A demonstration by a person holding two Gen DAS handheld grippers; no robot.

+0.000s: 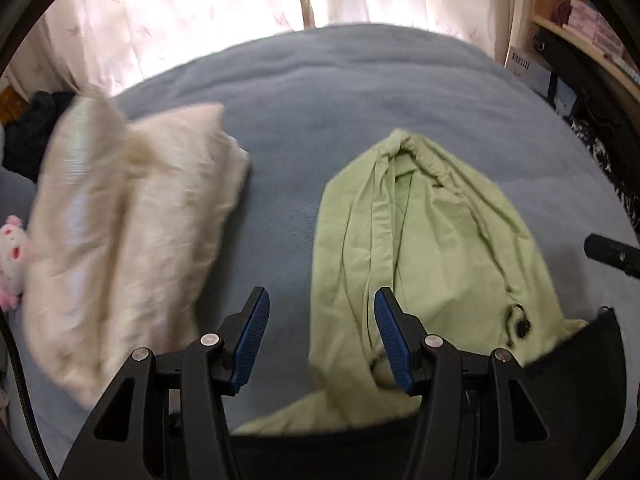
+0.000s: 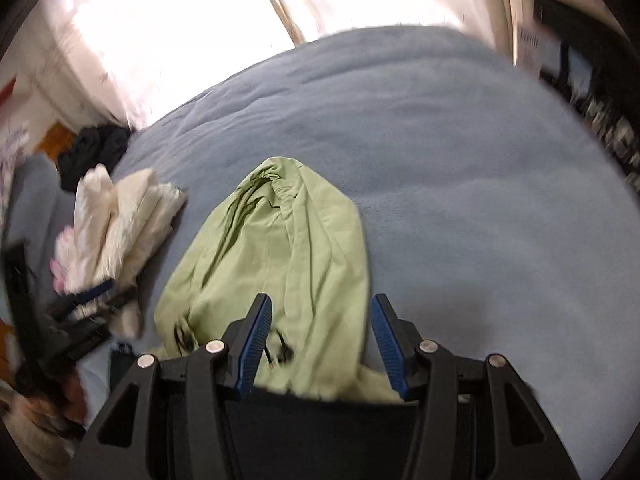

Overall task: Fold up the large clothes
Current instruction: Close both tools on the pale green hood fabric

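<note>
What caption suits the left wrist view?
Open left gripper above a crumpled green garment on a blue blanket, cream clothes alongside.

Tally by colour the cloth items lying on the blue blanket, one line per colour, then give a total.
Light green garment: 1
Cream folded cloth: 1
Dark clothing heap, at the blanket's far left edge: 1
Total: 3

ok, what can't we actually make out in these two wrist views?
- Green garment: near hem cut off behind the gripper bodies in both views.
- Cream pile: motion blur, left wrist view; what it is stays unclear.
- Shelf items: small, at the fisheye rim.
- Left gripper: smeared in right wrist view.
</note>
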